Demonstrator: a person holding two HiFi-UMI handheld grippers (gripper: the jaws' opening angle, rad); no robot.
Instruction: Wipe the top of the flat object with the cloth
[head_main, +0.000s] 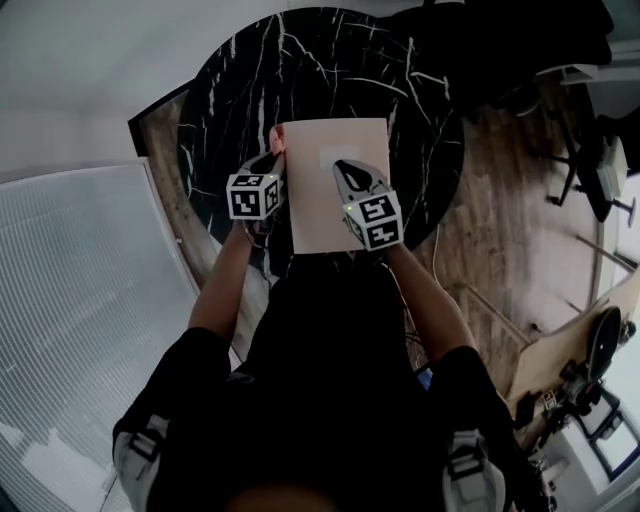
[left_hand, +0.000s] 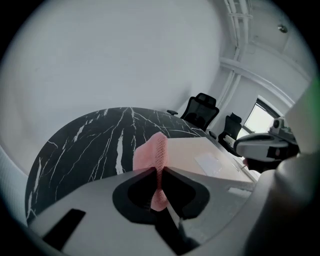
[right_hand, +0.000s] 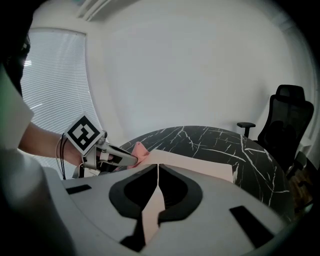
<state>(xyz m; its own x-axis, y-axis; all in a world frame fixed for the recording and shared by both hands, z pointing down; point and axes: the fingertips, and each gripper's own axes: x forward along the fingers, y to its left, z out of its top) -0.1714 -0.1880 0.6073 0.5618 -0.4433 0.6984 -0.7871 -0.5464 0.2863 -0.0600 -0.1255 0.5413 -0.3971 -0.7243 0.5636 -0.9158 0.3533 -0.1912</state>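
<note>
A flat beige board (head_main: 318, 205) lies on the round black marble table (head_main: 230, 90). My left gripper (head_main: 274, 158) is shut on a pink mesh cloth (head_main: 277, 138) at the board's far left edge. In the left gripper view the cloth (left_hand: 156, 150) stands up from the closed jaws of the left gripper (left_hand: 160, 172), beside the board (left_hand: 195, 155). My right gripper (head_main: 343, 167) hovers over the board's middle, shut with nothing in it. The right gripper view shows its jaws (right_hand: 157, 167) closed above the board (right_hand: 200, 167), with the left gripper (right_hand: 132, 159) and cloth (right_hand: 140, 149) to the left.
Black office chairs (left_hand: 202, 107) stand beyond the table's far side, one (right_hand: 290, 120) at the right. Window blinds (right_hand: 50, 90) lie to the left. Wooden floor (head_main: 490, 220) surrounds the table, with desks and gear at the right (head_main: 590, 370).
</note>
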